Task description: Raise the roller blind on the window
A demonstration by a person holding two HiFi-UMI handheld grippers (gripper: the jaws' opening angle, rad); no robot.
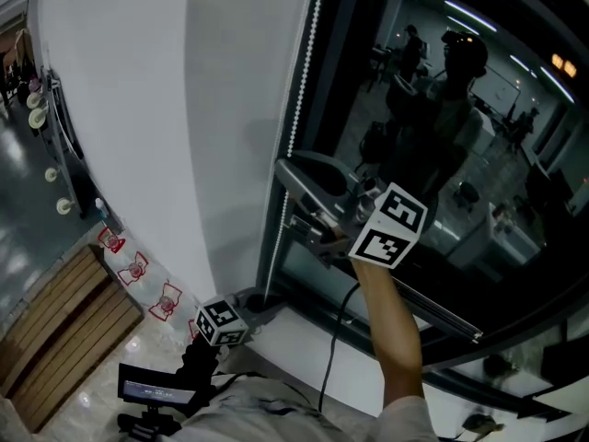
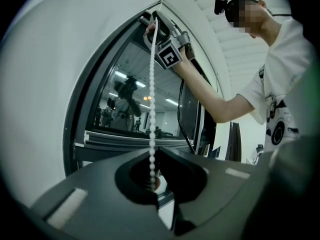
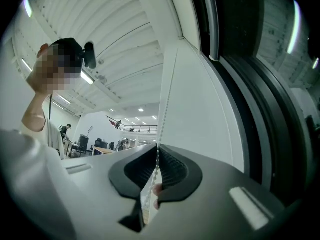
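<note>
The white roller blind (image 1: 166, 109) hangs down at the left of the dark window (image 1: 479, 109). Its white bead chain (image 1: 299, 99) runs down along the window frame. My right gripper (image 1: 287, 178) is raised beside the frame and shut on the bead chain (image 3: 165, 99), which rises out of its closed jaws (image 3: 158, 148). Lower down, near the sill, my left gripper (image 1: 253, 302) is shut on the same chain. In the left gripper view the chain (image 2: 152, 94) stretches taut from the left gripper (image 2: 155, 151) up to the right gripper (image 2: 150, 28).
A white sill (image 1: 304, 366) runs under the window, and a black cable (image 1: 333, 348) hangs in front of it. Wooden slats (image 1: 64, 330) lie at the lower left. A small device with a screen (image 1: 152, 392) sits at the bottom left. The glass reflects the room.
</note>
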